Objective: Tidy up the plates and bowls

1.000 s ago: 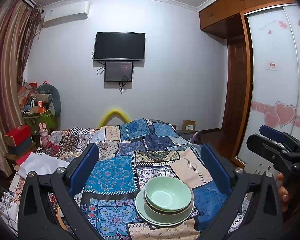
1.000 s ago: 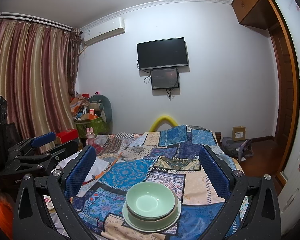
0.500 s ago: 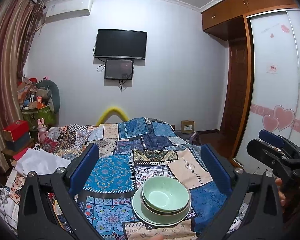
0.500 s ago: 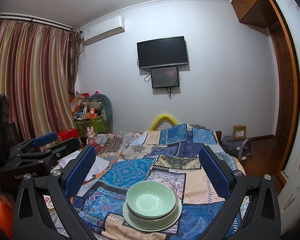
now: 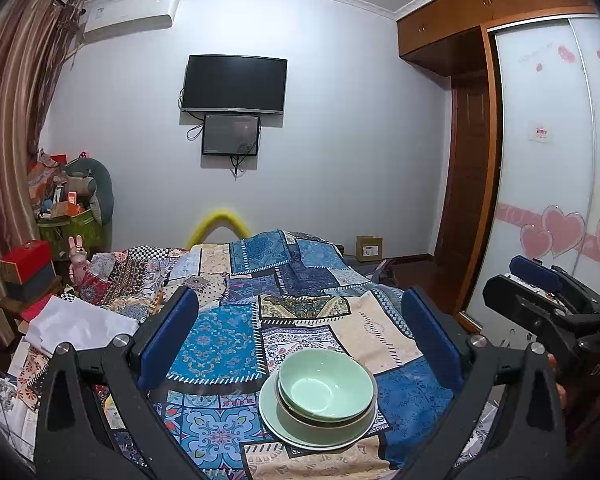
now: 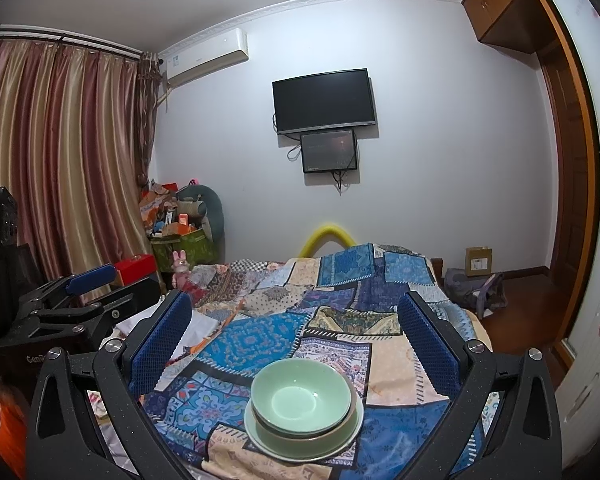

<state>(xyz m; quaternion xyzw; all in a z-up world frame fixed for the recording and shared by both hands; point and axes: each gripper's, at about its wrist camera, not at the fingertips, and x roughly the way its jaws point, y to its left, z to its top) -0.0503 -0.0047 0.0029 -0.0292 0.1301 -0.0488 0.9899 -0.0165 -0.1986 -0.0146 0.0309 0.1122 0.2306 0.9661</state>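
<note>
on the near end of the bed [image 5: 236, 344], two pale celadon-green bowls [image 5: 326, 385] sit nested one inside the other, glossy and round, each with a thin dark line at the rim. they stand on a wider, shallow plate [image 5: 272, 412] of the same glazed green, so the three make one neat stack; from the right wrist view the same bowls [image 6: 303, 393] and plate [image 6: 256, 432] lie low in the middle, close to the camera.

the bed is covered by a patchwork cloth [image 6: 260, 340] — blue medallion squares, cream panels, dark paisley strips — soft and a little rumpled at the edges.

the left tongs [image 5: 302, 330] stand wide, nothing between them; their matte black arms end in blue pads [image 5: 168, 336] of a rubbery look, one to each side of the stack and clear of it. the right tongs [image 6: 296, 338] are equally wide and empty, their blue pads [image 6: 162, 340] showing a fine dotted grip texture, with bright round bolt heads on the black frame behind.

each tool shows in the other's view at the edge: the right tongs [image 5: 540, 292] at the far right, with a bit of the person's hand [image 5: 554, 364] beneath it, and the left tongs [image 6: 84, 296] at the left, before striped satin curtains [image 6: 60, 160].

on the plain white wall hang a flat black television [image 5: 236, 84] and a smaller dark screen [image 5: 231, 135] below it.
</note>
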